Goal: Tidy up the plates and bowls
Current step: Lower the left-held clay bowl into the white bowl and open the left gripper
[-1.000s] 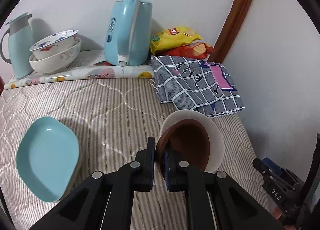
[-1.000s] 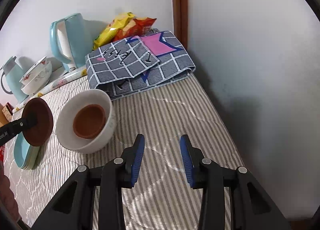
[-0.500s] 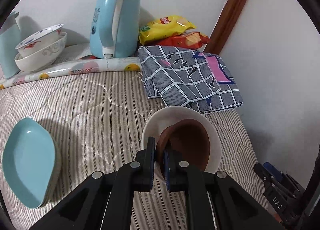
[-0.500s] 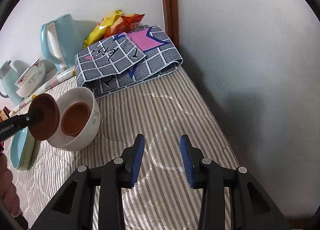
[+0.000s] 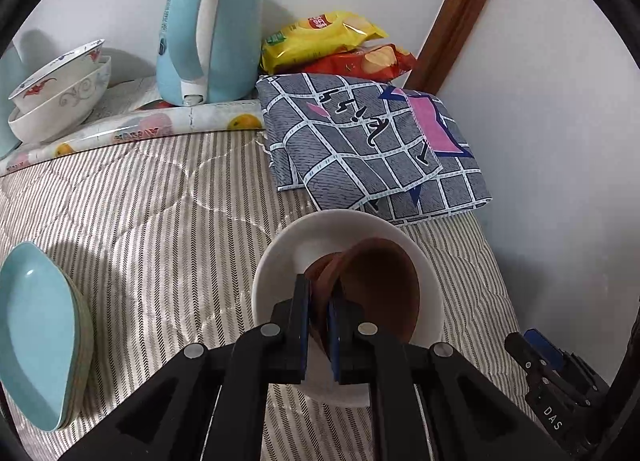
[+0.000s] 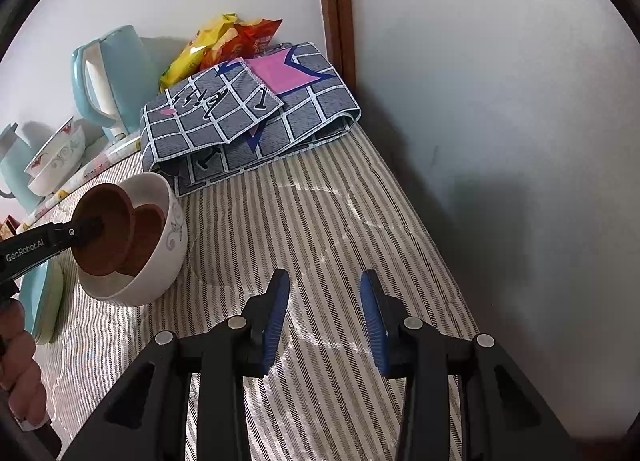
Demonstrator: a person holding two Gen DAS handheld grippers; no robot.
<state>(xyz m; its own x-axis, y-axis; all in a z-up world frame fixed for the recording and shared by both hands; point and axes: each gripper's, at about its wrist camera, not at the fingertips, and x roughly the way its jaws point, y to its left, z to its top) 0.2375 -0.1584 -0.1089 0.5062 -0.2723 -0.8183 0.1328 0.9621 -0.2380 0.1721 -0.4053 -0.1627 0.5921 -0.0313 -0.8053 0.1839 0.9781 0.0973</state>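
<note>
My left gripper (image 5: 319,309) is shut on the rim of a small brown saucer (image 5: 384,289) and holds it tilted inside a white bowl (image 5: 280,261) on the striped cloth. A second brown saucer (image 6: 150,229) lies in that bowl (image 6: 168,253); the held saucer (image 6: 106,237) leans over it. My right gripper (image 6: 324,317) is open and empty above the cloth, to the right of the bowl. Stacked light blue plates (image 5: 36,333) sit at the left. Two nested patterned bowls (image 5: 60,97) stand at the back left.
A light blue kettle (image 5: 208,29), snack bags (image 5: 332,45) and a folded grey checked cloth (image 5: 368,149) lie along the back wall. A wall and wooden trim (image 6: 332,5) bound the right side. A second blue jug (image 6: 12,165) stands far left.
My left gripper has carried the brown saucer to the right and down into the white bowl, over the other saucer. The right gripper stays open, nearly still.
</note>
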